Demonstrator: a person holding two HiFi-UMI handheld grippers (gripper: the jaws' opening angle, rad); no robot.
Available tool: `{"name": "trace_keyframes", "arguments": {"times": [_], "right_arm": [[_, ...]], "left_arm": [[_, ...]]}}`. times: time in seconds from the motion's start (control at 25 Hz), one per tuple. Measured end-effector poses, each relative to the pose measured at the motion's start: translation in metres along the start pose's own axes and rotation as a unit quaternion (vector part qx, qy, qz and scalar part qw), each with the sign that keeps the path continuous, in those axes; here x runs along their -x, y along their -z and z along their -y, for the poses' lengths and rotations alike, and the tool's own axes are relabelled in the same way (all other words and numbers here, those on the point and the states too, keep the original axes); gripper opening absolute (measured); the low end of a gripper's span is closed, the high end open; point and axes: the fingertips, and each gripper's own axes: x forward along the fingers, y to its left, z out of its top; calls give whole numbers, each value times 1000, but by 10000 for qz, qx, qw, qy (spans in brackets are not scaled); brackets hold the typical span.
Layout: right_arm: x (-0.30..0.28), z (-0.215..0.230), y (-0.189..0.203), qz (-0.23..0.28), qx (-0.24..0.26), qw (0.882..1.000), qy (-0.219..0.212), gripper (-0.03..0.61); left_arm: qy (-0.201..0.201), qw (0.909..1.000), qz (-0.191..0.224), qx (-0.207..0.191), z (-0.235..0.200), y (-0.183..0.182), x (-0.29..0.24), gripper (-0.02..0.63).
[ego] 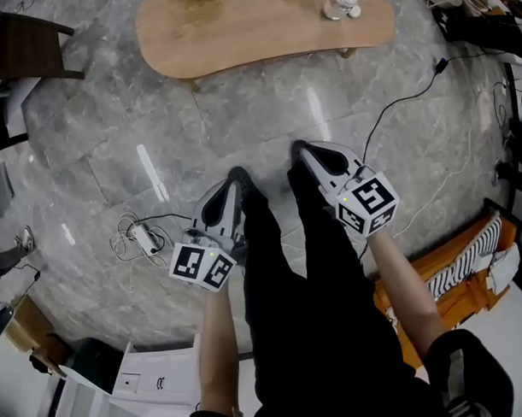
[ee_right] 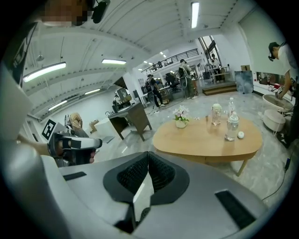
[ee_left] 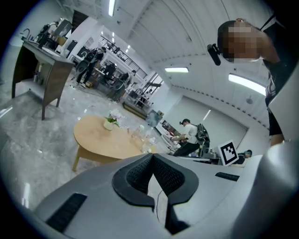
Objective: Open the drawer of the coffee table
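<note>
The coffee table (ego: 263,28) has an oval wooden top and stands on the grey marble floor at the top of the head view. No drawer shows in any view. My left gripper (ego: 237,174) and right gripper (ego: 300,148) hang side by side over the floor in front of my black trousers. Both point toward the table and stay well short of it. Each is shut with nothing between its jaws. The left gripper (ee_left: 152,156) sees the table (ee_left: 105,140) ahead to the left. From the right gripper (ee_right: 148,154) the table (ee_right: 210,137) lies ahead to the right.
A small flower pot (ee_right: 181,122) and water bottles (ee_right: 232,126) stand on the tabletop. On the floor lie a white power strip (ego: 142,240) with cables and a black cable (ego: 394,105). A dark chair (ego: 29,49) stands upper left, an orange cushion (ego: 468,273) right.
</note>
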Motion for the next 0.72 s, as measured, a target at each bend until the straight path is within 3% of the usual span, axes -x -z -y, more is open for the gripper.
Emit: {"name": "trace_keyframes", "arguments": {"times": [0.36,0.64,0.72], "right_arm": [[-60,71,78,-407,-7,9970,-653,12],[-98,114,115,-585,-119,9918,-1126,12],[-108,126,124,-639,43,9912,-1156,12]], "left_arm": [[-531,9980,-304,146,-37,88,-88,11],[-680,9943,20,821,-69,115,-135,11],[-780,9937,56,806,-85,123,-142,11]]}}
